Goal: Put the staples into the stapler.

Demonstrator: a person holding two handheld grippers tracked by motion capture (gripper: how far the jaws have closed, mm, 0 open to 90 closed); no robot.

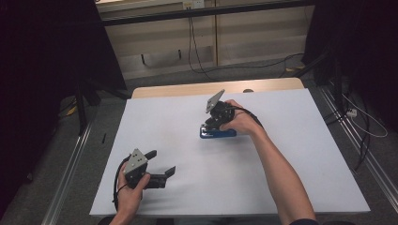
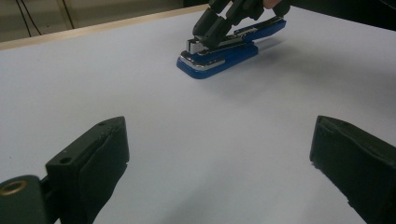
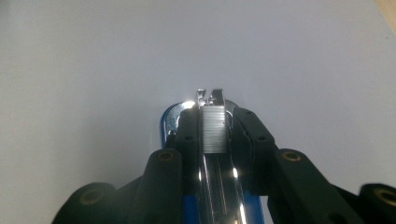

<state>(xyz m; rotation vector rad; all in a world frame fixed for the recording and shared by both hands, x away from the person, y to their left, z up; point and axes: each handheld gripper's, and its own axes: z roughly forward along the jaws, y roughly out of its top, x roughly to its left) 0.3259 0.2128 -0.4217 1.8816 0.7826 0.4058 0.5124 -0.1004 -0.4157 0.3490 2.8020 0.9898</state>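
The right hand-held gripper (image 1: pixel 211 125) is pinching the front end of a blue stapler (image 1: pixel 218 133) lying on the white tabletop (image 1: pixel 300 154), its jaws narrow on the metal staple rail. The left hand-held gripper (image 1: pixel 162 164) is hovering well apart, jaws spread wide around nothing. No readable brand or writing is showing on the stapler.

One blue stapler (image 1: pixel 217 133) out there on one white tabletop (image 1: pixel 291 154), just right of centre toward two o'clock. Two tongs in play: left tongs (image 1: pixel 162 161) at seven o'clock, right tongs (image 1: pixel 210 126) at the stapler.
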